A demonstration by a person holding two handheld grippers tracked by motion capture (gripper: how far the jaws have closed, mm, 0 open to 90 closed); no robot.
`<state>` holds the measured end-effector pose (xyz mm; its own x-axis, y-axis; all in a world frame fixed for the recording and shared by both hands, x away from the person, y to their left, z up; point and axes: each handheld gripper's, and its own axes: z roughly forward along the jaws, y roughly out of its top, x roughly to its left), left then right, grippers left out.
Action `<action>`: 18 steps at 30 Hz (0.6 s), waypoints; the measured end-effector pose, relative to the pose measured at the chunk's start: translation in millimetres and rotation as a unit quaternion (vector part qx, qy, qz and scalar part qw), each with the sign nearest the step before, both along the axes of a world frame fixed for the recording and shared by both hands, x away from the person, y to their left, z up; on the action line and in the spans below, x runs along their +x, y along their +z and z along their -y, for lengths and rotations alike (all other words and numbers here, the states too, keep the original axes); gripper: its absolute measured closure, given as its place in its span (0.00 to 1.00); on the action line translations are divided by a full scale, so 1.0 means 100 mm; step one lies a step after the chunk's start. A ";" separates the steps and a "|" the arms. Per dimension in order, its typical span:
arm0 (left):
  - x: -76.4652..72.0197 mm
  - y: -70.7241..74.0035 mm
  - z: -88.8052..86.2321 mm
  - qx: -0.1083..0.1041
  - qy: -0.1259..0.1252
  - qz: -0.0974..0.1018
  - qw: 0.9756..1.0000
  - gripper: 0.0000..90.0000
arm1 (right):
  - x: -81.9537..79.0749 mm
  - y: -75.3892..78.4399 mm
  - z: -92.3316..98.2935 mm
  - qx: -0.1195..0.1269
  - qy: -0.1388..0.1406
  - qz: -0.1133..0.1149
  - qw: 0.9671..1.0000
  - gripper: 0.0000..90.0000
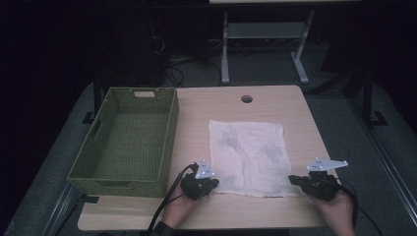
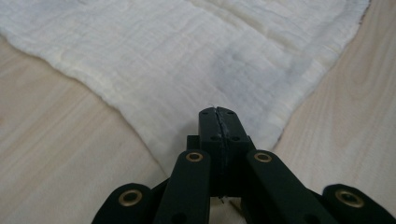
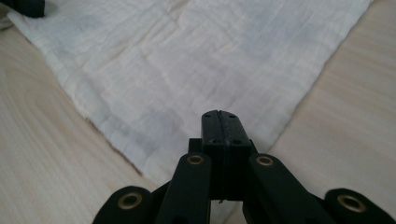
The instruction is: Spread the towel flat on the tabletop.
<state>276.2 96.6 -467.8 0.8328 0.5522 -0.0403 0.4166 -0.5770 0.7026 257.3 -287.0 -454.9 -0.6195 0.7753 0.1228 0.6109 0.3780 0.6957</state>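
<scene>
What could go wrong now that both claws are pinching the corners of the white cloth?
Each claw, left claw and right claw, grips just the very corner of the cloth, so a corner may slip free when lifted. The basket stands close to the left, so a swinging cloth might snag its rim.

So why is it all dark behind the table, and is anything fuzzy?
High view: light falls on the table, the room behind stays black, and the cloth looks grainy. Left gripper view: sharp near the left gripper, soft farther off. Right gripper view: the same around the right gripper.
</scene>
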 end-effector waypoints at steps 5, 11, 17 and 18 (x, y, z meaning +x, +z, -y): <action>-0.02 0.00 -0.03 0.002 0.003 -0.004 1.000 1.00 | -0.06 -0.07 -0.01 -0.012 0.002 -0.017 1.000 1.00; -0.07 0.01 -0.11 0.000 0.007 -0.010 1.000 1.00 | -0.08 -0.11 -0.03 -0.026 0.004 -0.020 0.999 1.00; -0.17 0.00 -0.19 -0.007 0.014 -0.014 1.000 1.00 | -0.13 -0.10 -0.10 -0.042 0.014 -0.014 0.999 1.00; -0.18 0.00 -0.20 -0.008 0.014 -0.015 1.000 1.00 | -0.15 -0.09 -0.10 -0.046 0.016 -0.010 0.999 1.00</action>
